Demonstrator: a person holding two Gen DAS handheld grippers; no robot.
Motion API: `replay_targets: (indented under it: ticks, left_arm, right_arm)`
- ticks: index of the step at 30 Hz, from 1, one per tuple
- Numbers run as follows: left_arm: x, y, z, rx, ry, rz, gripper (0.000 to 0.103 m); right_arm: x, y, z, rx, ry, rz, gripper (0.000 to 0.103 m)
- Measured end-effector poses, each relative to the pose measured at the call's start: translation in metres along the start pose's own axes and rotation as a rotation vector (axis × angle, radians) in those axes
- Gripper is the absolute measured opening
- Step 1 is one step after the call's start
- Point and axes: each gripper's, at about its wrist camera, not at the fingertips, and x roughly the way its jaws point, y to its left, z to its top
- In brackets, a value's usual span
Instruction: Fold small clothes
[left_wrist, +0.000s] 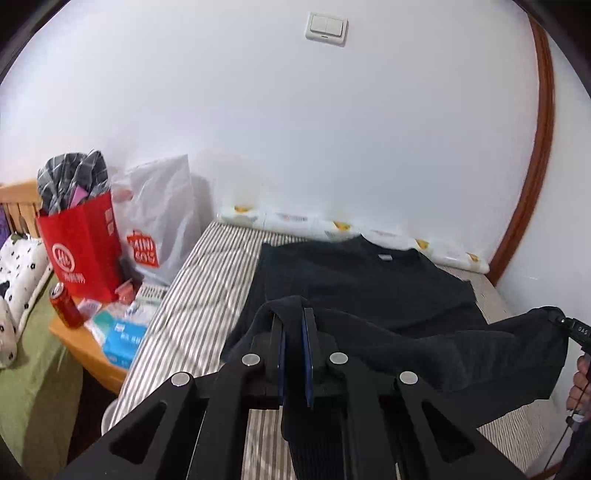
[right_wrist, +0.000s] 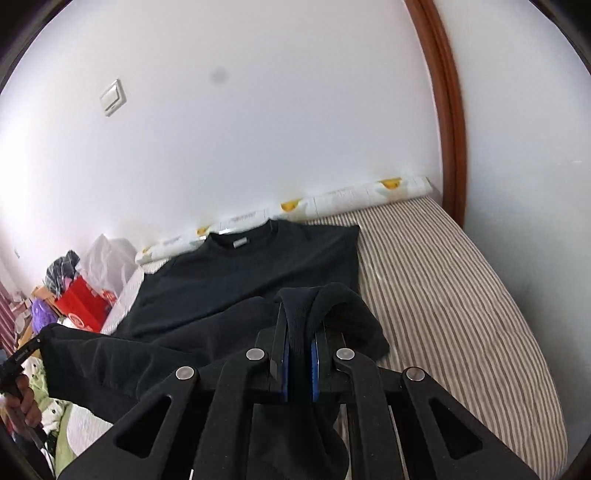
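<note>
while pinched, shirt (left_wrist: 362, 288) collar wallward

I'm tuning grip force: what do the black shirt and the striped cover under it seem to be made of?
Black shirt: soft matte knit, probably cotton jersey; it drapes limply and bunches in both grippers. Striped cover: woven fabric, slight sheen; fibre unclear.

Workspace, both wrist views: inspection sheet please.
Surface: striped mattress, bare at the right.
Job's things: black T-shirt, collar toward the wall, near hem lifted.
Clutter: red bag, white bag, can, tissue pack on side table.
Grippers: left tool and right tool each shut on hem.
Cables: thin cord by right hand.
Surroundings: white wall, light switch, wooden door frame.
</note>
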Motion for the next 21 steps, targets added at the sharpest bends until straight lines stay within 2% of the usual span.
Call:
replay_targets:
  ticks: [8, 15, 21]
  left_arm:
    - [0.08, 0.0, 0.026, -0.011, 0.046, 0.054, 0.008]
    - [0.148, 0.004, 0.018, 0.001, 0.145, 0.108, 0.008]
    - [0.177, 0.011, 0.011, -0.005, 0.208, 0.12, 0.009]
  right_arm:
    - [0.082, -0.012, 0.041, 0.034, 0.039, 0.015, 0.009]
    - [0.155, -0.011, 0.041, -0.005, 0.099, -0.036, 0.009]
    - [0.203, -0.023, 0.038, 0.031, 0.167, -0.063, 0.01]
